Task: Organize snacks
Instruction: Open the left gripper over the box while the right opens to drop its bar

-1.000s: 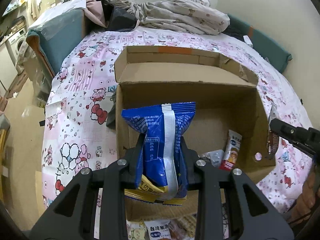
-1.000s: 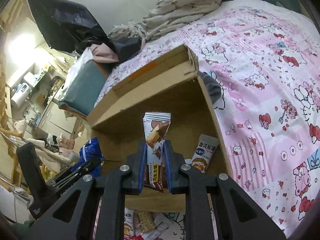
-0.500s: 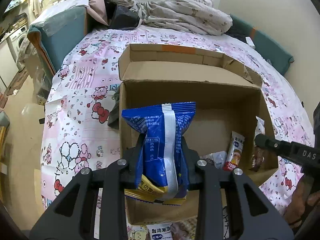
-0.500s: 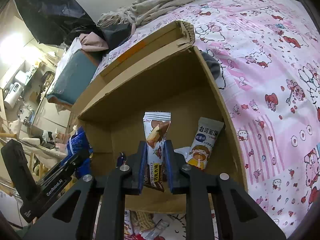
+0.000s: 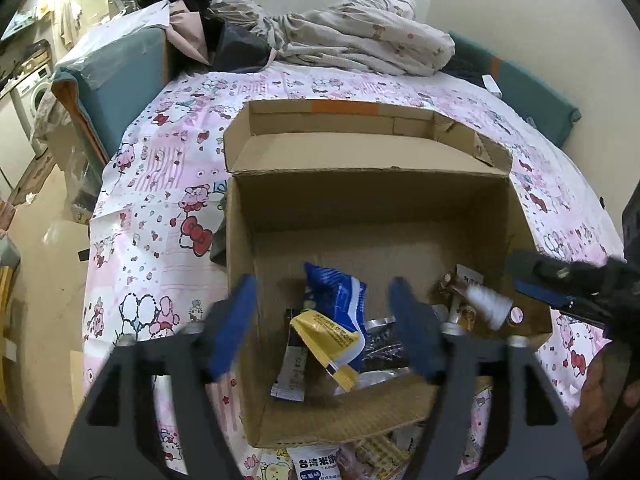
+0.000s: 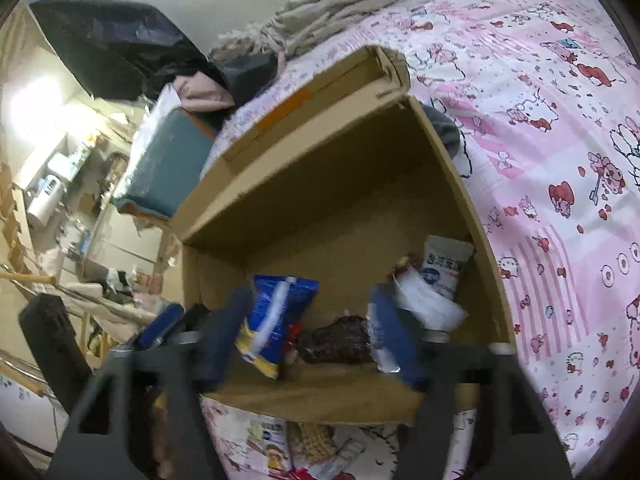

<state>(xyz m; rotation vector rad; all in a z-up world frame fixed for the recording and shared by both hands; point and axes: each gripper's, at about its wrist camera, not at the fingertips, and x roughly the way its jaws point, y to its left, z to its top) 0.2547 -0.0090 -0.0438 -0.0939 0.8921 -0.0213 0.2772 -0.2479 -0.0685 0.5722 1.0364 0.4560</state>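
Note:
An open cardboard box lies on the pink Hello Kitty bedspread. My left gripper is open over the box's near side. A blue and yellow snack bag sits free between its fingers, inside the box. My right gripper is open over the box too. A brown chocolate packet lies below it in the box, beside white snack packets. The right gripper also shows at the box's right wall in the left wrist view.
More snack packets lie on the bedspread just in front of the box. Crumpled bedding is piled at the far end of the bed. A teal cushion stands at the left.
Both grippers have opened over the box. The blue bag has dropped from the left one and the chocolate packet from the right one into the box.

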